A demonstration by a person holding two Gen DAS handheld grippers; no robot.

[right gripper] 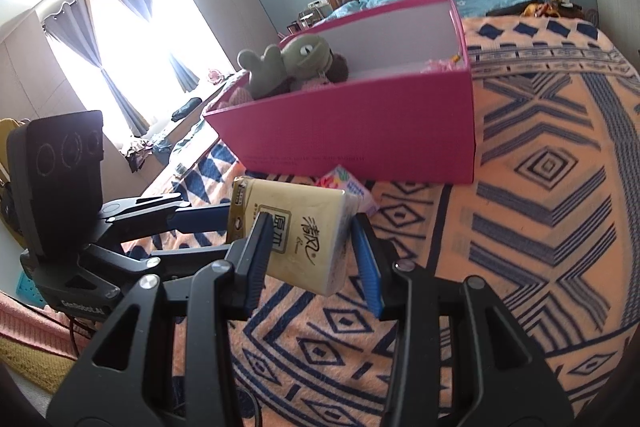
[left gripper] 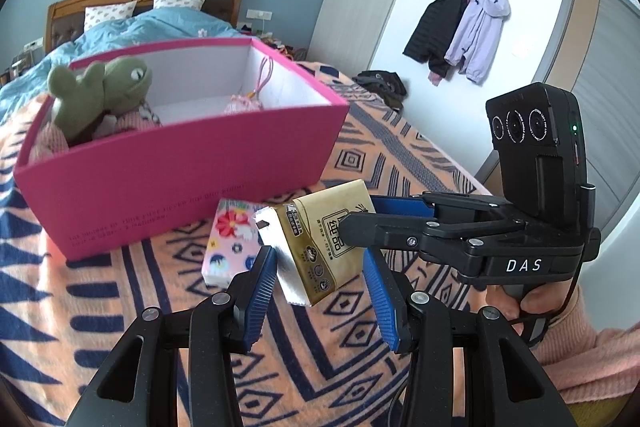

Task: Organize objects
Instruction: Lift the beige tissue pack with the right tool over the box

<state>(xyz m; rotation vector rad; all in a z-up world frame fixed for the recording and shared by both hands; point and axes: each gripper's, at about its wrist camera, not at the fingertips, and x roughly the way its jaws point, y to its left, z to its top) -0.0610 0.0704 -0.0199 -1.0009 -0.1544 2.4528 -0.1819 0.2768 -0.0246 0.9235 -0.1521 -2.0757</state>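
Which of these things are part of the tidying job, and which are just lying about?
Part of the job:
- tan tissue pack, held by both claws
- floral tissue pack
- pink box
- green plush toy inside it

Just lying about:
- jackets on the wall hook
- pillows
- blue quilt

1. Box [left gripper: 192, 187] sits on the bed [left gripper: 400, 155], plush [left gripper: 100, 91] tucked in its left end.
2. Flowered pack [left gripper: 228, 247] lies just before the box.
3. Tissue pack [left gripper: 320, 247] is up off the bed, near both.
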